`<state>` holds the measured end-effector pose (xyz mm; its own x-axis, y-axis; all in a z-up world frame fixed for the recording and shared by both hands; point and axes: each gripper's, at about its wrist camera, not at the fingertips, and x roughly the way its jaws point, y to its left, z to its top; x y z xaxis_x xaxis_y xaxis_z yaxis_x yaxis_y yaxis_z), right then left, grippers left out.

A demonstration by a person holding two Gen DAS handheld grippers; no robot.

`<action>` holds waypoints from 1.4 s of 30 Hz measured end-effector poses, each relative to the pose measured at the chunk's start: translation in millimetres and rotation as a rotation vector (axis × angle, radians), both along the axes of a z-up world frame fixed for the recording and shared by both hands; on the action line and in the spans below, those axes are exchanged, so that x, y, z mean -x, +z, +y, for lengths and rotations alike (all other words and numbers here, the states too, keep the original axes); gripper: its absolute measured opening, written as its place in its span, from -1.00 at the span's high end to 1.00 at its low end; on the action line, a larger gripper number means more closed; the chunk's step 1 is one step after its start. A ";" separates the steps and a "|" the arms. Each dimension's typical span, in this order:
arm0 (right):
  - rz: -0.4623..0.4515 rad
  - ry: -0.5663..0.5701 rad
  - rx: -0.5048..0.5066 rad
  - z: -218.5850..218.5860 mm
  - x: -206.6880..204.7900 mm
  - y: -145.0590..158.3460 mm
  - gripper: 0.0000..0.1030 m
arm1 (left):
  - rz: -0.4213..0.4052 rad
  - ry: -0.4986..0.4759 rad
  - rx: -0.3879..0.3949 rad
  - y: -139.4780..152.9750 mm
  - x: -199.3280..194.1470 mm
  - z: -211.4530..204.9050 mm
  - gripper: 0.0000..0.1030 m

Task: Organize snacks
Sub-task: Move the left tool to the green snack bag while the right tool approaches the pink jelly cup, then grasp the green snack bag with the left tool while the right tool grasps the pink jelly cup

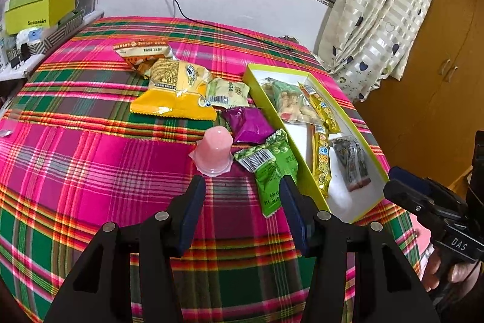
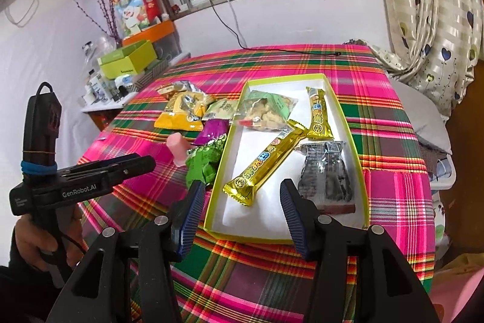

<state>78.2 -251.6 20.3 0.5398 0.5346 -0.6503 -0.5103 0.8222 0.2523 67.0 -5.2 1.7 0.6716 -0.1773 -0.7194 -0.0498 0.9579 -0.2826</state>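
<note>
Plaid cloth (image 1: 90, 159), glossy foil wrappers, shallow rectangular box (image 2: 351, 123)

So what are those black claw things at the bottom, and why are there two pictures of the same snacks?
Those claws are grabbing tools. A person holds one in each hand, and each tool has a small camera looking out along its jaws. So one picture is from the left gripper and the other from the right gripper.

In the right one you can spot the person's hand holding the left tool.

Both sets of jaws are apart with nothing between them, so nothing is being held.

On the plaid tablecloth sits a shallow yellow-green box with snacks already in it: two gold bars, a dark packet and a clear bag of crackers. Waiting outside the box are a pink jelly cup, a green packet, a purple packet and some yellow bags.
</note>
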 end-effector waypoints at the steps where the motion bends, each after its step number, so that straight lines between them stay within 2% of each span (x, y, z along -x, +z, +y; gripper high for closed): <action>1: 0.003 0.000 0.000 -0.3 -0.1 -0.4 0.02 | 0.004 -0.003 0.003 -0.9 -0.5 -0.7 -0.01; 19: 0.019 0.005 0.003 1.2 -1.6 -4.5 0.02 | 0.043 0.004 0.060 -12.0 -11.7 2.4 -0.01; 35: 0.045 -0.001 -0.003 -6.6 -15.6 -13.8 0.02 | 0.094 -0.022 0.095 -30.1 -42.3 -18.9 -0.01; 39: 0.052 0.000 -0.005 -6.9 -18.5 -15.9 0.02 | 0.103 -0.036 0.088 -33.3 -46.4 -24.0 -0.13; 42: 0.055 0.002 -0.007 -6.6 -19.3 -16.4 0.02 | 0.108 -0.036 0.080 -36.1 -50.5 -25.8 -0.13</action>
<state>97.5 -258.2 3.9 0.5022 0.5405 -0.6750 -0.4974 0.8191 0.2858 117.5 -30.9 -34.5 0.5832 -0.2597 -0.7697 -0.0498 0.9343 -0.3530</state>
